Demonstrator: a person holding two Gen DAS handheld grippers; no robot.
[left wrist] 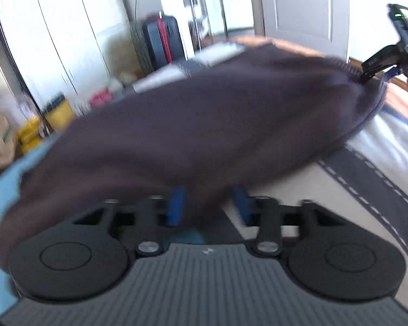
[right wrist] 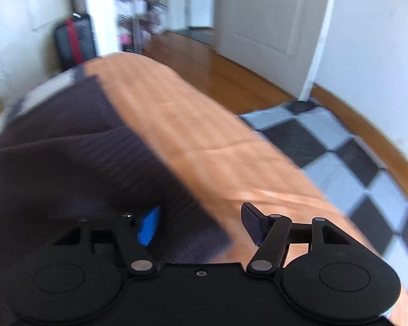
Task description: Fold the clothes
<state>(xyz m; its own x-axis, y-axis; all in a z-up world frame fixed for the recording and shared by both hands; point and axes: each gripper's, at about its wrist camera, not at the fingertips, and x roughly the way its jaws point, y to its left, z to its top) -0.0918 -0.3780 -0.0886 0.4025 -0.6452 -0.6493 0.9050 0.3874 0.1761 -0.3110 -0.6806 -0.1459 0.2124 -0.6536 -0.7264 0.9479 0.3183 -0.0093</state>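
A dark brown knitted garment (left wrist: 204, 125) hangs stretched in the air between both grippers, blurred by motion. My left gripper (left wrist: 208, 203) has its blue pads (left wrist: 176, 203) set around the near edge of the cloth, with a gap between them. My right gripper (right wrist: 201, 222) has cloth lying between its pads, which stand wide apart. It also shows in the left wrist view (left wrist: 378, 72) at the garment's far corner. The ribbed hem (right wrist: 138, 146) lies over an orange sheet (right wrist: 204, 135).
A bed cover (left wrist: 367, 179) with grey stitched bands lies below. A light blue cloth (left wrist: 11, 184) lies at the left. A dark suitcase (left wrist: 163, 40), yellow items (left wrist: 57, 111) and a checkered rug (right wrist: 340, 146) are on the wooden floor. A white door (right wrist: 263, 13) stands behind.
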